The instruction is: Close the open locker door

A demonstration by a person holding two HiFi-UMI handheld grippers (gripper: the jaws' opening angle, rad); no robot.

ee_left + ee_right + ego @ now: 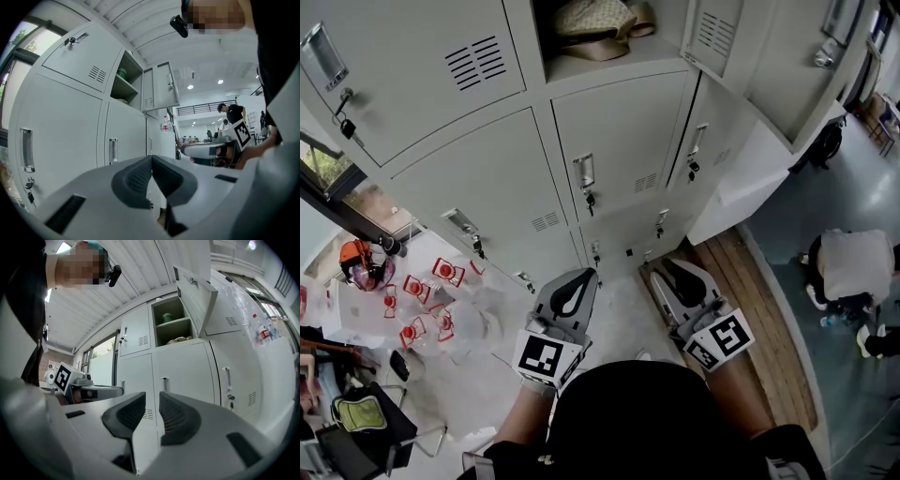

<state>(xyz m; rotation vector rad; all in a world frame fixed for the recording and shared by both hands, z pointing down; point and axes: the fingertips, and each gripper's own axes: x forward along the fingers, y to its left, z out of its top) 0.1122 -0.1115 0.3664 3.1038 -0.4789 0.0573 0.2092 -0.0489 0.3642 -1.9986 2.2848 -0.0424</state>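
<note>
The grey lockers fill the head view. One upper compartment [595, 33] stands open with a tan bag inside, and its vented door [714, 36] is swung out to the right. That door also shows high up in the left gripper view [161, 86] and in the right gripper view [197, 289], beside the open compartment [172, 326]. My left gripper [577, 278] is held low before the bottom lockers, far below the door, its jaws meeting at the tip [152, 159]. My right gripper [675, 269] is beside it, a narrow empty gap between its pads [152, 401].
A white cabinet [750, 178] adjoins the lockers on the right, with a wooden platform [764, 319] along the floor. A person [853, 267] crouches at far right. Red-capped bottles in plastic wrap [427, 300] and an orange helmet [356, 262] lie at left.
</note>
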